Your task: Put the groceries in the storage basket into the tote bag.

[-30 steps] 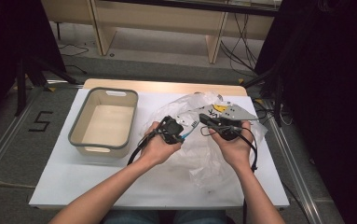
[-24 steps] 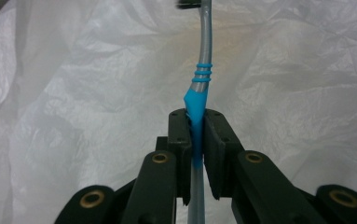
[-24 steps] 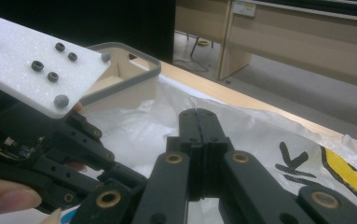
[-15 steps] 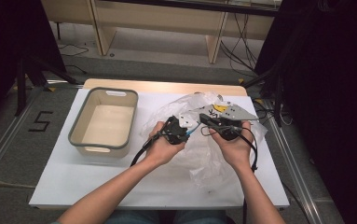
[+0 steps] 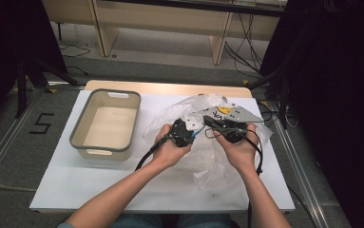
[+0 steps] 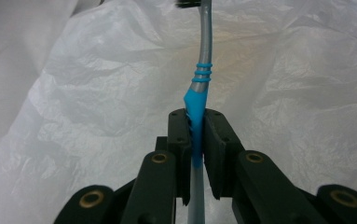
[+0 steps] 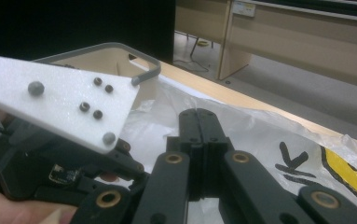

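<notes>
While both hands sit mid-frame in the high view, the left gripper (image 5: 185,134) and right gripper (image 5: 217,124) meet over a crumpled plastic bag (image 5: 208,161) on the white table (image 5: 75,185); a grey-rimmed bin (image 5: 104,124) stands to the left.

Left gripper view: jaws at bottom centre are clamped on a blue & silver toothbrush (image 6: 198,100), handle running up the frame w/ the bag behind.

Right gripper view: jaws pressed together at centre; whether any of the bag is pinched between them can't be told.

My left gripper (image 5: 192,133) — clamped on the blue-and-silver toothbrush (image 6: 197,100) — has shifted right and lower over the plastic bag (image 5: 208,161), closer to my right gripper (image 5: 209,122).
</notes>
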`<act>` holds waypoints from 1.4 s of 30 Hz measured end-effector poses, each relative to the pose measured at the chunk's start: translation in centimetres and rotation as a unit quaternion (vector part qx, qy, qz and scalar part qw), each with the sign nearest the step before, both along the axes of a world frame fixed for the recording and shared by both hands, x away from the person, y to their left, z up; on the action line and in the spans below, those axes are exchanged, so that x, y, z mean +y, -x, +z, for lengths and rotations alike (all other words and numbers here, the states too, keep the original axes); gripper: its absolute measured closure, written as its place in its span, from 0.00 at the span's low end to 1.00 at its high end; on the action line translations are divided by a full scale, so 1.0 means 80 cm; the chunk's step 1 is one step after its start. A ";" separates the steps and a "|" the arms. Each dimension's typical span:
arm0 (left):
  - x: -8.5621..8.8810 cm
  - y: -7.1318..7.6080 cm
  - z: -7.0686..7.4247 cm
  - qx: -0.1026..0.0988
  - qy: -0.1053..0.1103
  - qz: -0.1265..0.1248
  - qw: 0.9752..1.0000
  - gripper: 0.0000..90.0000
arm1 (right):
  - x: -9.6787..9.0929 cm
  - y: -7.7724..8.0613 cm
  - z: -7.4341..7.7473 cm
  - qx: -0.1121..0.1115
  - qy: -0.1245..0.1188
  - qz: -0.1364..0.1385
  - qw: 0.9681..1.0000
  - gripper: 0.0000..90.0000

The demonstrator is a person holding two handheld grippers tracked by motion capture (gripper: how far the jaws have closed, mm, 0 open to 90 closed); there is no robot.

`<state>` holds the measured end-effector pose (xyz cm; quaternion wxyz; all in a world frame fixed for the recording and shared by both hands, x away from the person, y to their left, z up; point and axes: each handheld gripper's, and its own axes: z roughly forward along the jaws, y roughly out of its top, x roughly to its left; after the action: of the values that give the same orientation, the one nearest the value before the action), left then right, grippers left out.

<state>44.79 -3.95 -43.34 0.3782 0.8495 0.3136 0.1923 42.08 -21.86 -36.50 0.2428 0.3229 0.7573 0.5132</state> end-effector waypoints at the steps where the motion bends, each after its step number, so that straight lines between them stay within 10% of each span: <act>1: -0.001 0.000 -0.001 -0.003 -0.001 -0.003 1.000 0.90 | 0.000 0.000 0.000 0.000 0.000 0.000 1.000 1.00; 12: 0.010 0.018 0.005 -0.029 0.003 -0.031 0.999 0.53 | -0.004 -0.001 -0.002 0.002 -0.001 -0.002 1.000 1.00; 28: 0.105 0.084 0.035 -0.056 0.048 -0.006 0.997 0.58 | -0.010 0.010 -0.017 0.049 0.040 0.025 0.998 1.00; 42: 0.128 0.065 0.028 -0.049 0.051 0.046 0.996 0.57 | 0.001 0.018 -0.079 0.158 0.129 0.079 0.976 1.00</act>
<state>39.56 6.27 -41.10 0.4265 0.8034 0.3426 0.2350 40.65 -21.79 -42.83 0.1186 0.3054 0.8687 0.3716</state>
